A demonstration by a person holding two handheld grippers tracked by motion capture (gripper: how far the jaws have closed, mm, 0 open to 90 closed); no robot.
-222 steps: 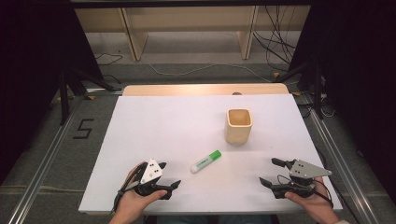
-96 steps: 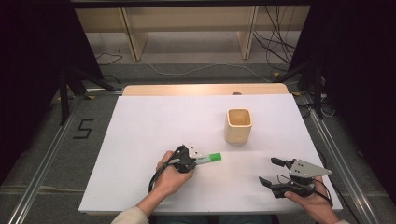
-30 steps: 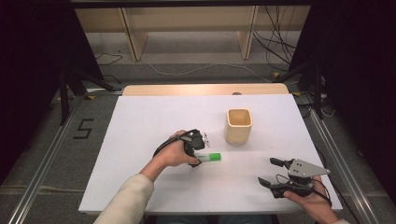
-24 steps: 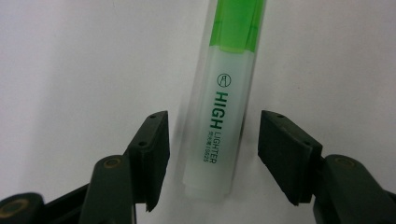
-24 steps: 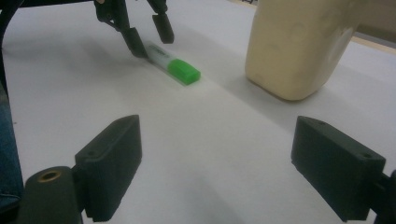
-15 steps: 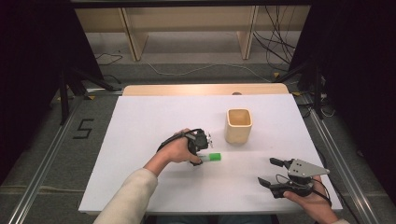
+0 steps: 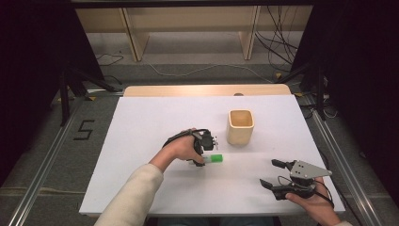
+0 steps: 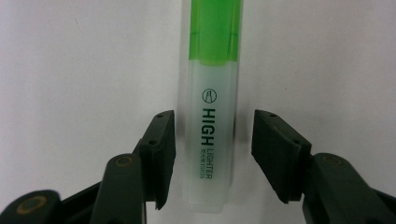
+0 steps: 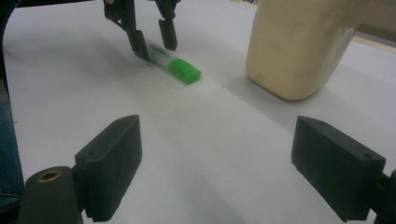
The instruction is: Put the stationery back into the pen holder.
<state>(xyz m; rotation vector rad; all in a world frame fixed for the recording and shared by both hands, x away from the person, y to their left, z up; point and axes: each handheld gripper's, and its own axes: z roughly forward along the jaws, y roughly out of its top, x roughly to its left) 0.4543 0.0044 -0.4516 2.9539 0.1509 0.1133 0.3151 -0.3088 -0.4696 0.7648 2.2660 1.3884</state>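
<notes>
My left gripper (image 8: 210, 158) is lowered over the green highlighter (image 8: 212, 116), jaws spread and straddling its clear barrel, not yet clamped. The highlighter lies flat on the white table (image 7: 141, 127), near the wooden cup (image 7: 240, 126). My right gripper (image 7: 277, 176) rests at the table's near edge, jaws spread wide, holding nothing.

Left tongs (image 8: 212, 154) now down astride the highlighter (image 8: 212, 116), from near edge.

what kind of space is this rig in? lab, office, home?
Most likely a lab or recording bench. The white table sits inside dark curtains, with metal floor rails, a taped number 5 and loose cables behind. A hand-held left gripper straddles a highlighter.
</notes>
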